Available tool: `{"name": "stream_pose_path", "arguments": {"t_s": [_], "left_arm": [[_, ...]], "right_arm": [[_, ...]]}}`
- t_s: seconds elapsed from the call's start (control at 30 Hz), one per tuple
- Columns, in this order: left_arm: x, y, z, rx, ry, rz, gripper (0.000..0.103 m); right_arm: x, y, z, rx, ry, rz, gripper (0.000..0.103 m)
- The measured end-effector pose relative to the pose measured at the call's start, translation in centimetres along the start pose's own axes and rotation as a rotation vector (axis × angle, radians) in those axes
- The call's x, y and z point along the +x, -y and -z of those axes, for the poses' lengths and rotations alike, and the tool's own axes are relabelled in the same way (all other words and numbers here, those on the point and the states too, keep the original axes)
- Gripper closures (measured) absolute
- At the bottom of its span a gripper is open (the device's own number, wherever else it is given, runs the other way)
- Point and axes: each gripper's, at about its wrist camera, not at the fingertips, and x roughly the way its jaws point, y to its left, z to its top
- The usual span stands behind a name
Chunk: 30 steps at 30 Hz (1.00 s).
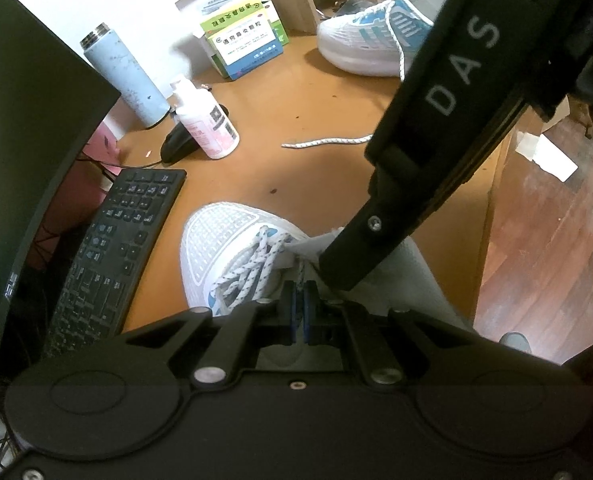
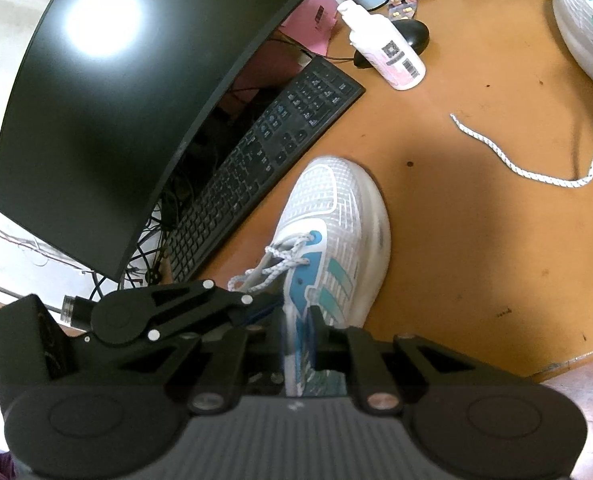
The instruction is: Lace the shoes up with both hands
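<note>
A white and blue sneaker [image 1: 220, 240] lies on the orange desk, toe pointing away; it also shows in the right wrist view [image 2: 336, 216]. Its speckled white lace [image 1: 252, 268] crosses the lower eyelets [image 2: 284, 260]. My left gripper [image 1: 300, 300] is shut on a lace strand by the grey tongue. My right gripper [image 2: 298, 332] is shut on the shoe's side collar; its body [image 1: 436, 120] crosses the left wrist view. A second sneaker [image 1: 376, 36] sits at the back right, its loose lace [image 2: 516, 160] trailing over the desk.
A black monitor [image 2: 116, 100] and keyboard [image 2: 264, 148] stand left of the shoe. A white pump bottle [image 2: 388, 52], black mouse [image 2: 412, 36], light blue flask [image 1: 124, 76] and medicine boxes [image 1: 244, 36] are behind. The desk edge [image 1: 492, 208] drops to wood floor at right.
</note>
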Motion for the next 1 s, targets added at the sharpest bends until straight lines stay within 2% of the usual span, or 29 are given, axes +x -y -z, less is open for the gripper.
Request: {"name": "stream_pose_path", "arguments": {"t_s": [0.23, 0.33, 0.43, 0.57, 0.73, 1.0], "left_arm": [[-0.4, 0.0, -0.2, 0.004, 0.010, 0.000, 0.102], [-0.5, 0.0, -0.1, 0.011, 0.009, -0.001, 0.102], [-0.7, 0.1, -0.1, 0.015, 0.011, -0.002, 0.102], [-0.9, 0.0, 0.0, 0.012, 0.018, -0.001, 0.102], [-1.2, -0.2, 0.0, 0.018, 0.026, -0.007, 0.102], [-0.9, 0.1, -0.1, 0.024, 0.034, -0.001, 0.102]], "right_arm": [[0.0, -0.4, 0.1, -0.024, 0.002, 0.009, 0.091], [0.0, -1.1, 0.2, -0.075, 0.005, 0.033, 0.089], [0.0, -2.5, 0.5, -0.172, 0.011, 0.077, 0.087], [0.1, -5.2, 1.3, -0.369, 0.025, 0.165, 0.088], [0.2, -5.6, 1.7, -0.439, 0.025, 0.196, 0.090], [0.1, -5.2, 1.9, -0.442, 0.034, 0.184, 0.090]]}}
